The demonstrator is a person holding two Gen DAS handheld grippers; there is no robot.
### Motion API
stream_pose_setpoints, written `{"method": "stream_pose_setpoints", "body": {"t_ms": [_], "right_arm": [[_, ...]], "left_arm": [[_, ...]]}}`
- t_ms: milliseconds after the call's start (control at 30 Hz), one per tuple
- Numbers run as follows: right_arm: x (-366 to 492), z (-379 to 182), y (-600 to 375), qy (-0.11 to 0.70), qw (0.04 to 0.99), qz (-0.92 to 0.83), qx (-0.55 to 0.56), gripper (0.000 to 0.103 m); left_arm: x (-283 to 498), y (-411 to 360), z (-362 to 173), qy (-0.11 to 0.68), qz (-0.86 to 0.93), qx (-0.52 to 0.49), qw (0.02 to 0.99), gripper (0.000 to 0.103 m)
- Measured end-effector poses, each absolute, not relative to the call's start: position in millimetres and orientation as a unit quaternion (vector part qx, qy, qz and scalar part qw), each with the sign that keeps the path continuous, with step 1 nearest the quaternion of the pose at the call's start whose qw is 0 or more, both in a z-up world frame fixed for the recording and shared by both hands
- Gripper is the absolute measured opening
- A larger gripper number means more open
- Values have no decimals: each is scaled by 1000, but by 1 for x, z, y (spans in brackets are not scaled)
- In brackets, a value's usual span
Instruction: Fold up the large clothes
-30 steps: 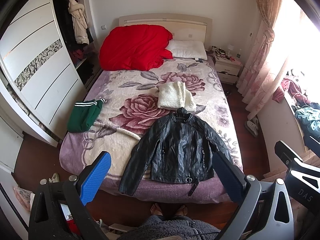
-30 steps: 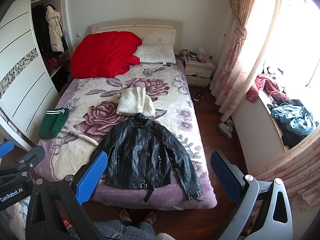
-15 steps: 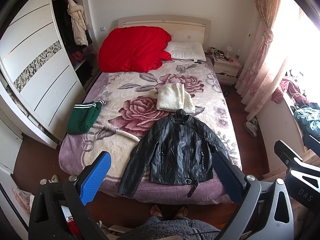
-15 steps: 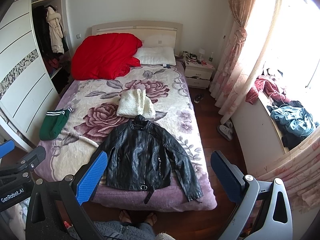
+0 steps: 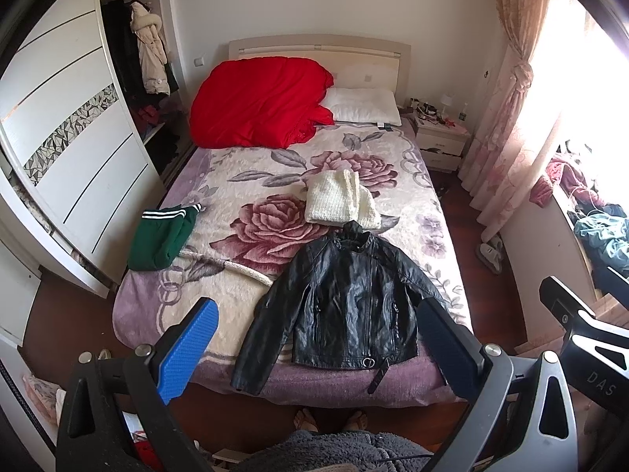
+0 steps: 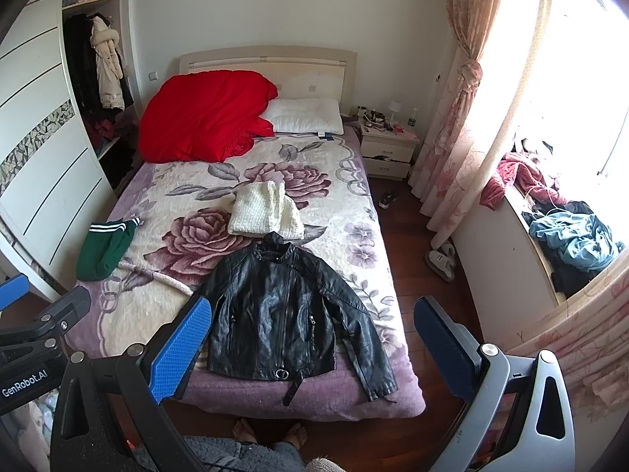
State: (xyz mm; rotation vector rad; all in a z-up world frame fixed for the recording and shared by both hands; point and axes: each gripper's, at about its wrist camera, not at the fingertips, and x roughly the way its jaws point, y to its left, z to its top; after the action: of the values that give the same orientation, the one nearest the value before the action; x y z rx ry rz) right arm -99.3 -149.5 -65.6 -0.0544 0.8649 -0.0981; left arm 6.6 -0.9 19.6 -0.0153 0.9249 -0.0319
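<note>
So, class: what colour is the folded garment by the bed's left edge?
Green garment with white stripes; left wrist view.

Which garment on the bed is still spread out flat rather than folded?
The black leather jacket near the foot of the bed, sleeves splayed out. The cream knit sweater beyond its collar and the green striped-cuff garment are already compact bundles.

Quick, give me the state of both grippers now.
Left gripper: open, holding nothing, above the foot of the bed, off the jacket.
Right gripper: open, holding nothing, also off the jacket.
</note>
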Motion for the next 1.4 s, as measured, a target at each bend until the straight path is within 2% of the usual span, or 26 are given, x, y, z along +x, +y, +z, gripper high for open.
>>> {"method": "stream_pose_setpoints", "body": {"t_ms": [200,367,533,733,933,1033,1133,1167,1200,1267,1300,1400], "right_arm": [[-85,-91,-159,439,896,-64,4,103],[-48,-169,-197,477,870,-103,72,103],[-19,-301,-283,551,801,-179,149,103],[-45,-480,-412,593,715,-273,249,103],[-111,-658,-497,575,656,-343,347,99],[-138,-739,-517,545,623,-340,447,99],[-153,-795,-527,501,607,-324,525,99],[-157,-808,-529,491,603,-321,541,94],[-159,-819,-530,476,603,-313,558,70],[-155,-826,-526,467,613,-304,561,51],[-153,-821,-525,458,628,-300,553,19],[-142,-790,-522,458,664,-292,514,16]], "left_arm": [[33,4,-17,427,8,17,904,103],[78,10,-101,437,28,59,897,103],[118,5,-210,485,50,103,867,103],[153,-11,-337,549,66,91,828,103],[170,-49,-435,598,60,102,793,103],[178,-85,-478,624,38,134,769,103],[187,-123,-502,629,5,163,760,103],[188,-139,-507,627,-8,175,759,103],[190,-152,-510,623,-17,186,760,103],[195,-184,-513,610,-40,202,765,103],[197,-197,-513,605,-51,207,767,103],[209,-238,-512,596,-81,212,770,103]]}}
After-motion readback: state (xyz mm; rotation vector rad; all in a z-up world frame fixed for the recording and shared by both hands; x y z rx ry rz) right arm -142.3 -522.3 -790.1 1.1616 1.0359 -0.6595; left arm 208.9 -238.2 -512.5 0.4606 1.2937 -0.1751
